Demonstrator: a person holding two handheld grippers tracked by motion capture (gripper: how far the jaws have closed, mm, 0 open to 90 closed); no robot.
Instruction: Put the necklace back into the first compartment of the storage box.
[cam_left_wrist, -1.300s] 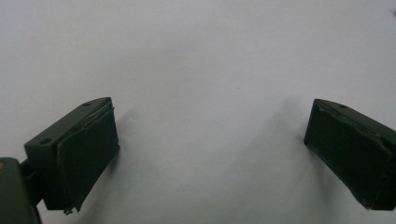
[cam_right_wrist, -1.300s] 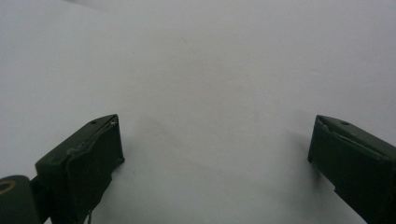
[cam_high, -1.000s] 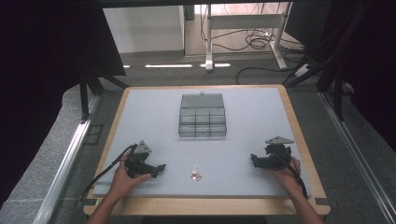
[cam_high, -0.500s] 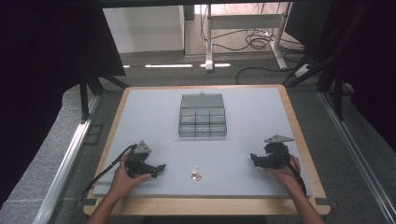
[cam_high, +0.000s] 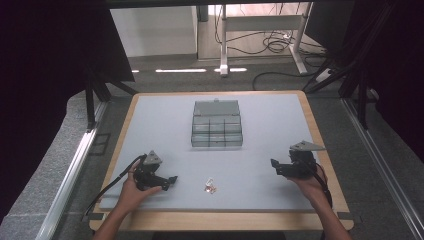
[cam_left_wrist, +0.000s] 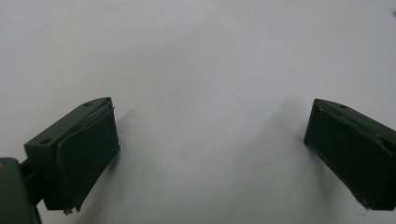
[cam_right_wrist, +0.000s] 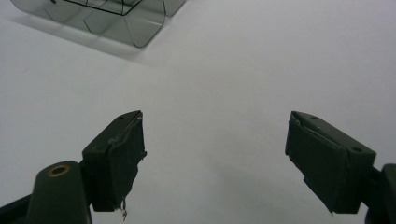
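A clear plastic compartment box (cam_high: 217, 124) with its lid raised stands at the middle of the white table top (cam_high: 260, 165); one corner of the box (cam_right_wrist: 121, 18) shows at the top left of the right gripper view. A small shiny pale object (cam_high: 210, 186) lies near the front edge between the hands. My left gripper (cam_high: 172, 180) rests at the front left, open, with bare table between its jaws (cam_left_wrist: 210, 140). At the front right my right gripper (cam_high: 274, 166) is lifted slightly, open and holding nothing (cam_right_wrist: 212, 158).
A wooden rim (cam_high: 320, 145) frames the table top. Cables trail from both grippers toward the front edge. Beyond the table are a grey floor, a desk frame (cam_high: 260, 30) and dark curtains at both sides.
The right gripper has shifted slightly right and toward the back. The left gripper has stayed where it was.
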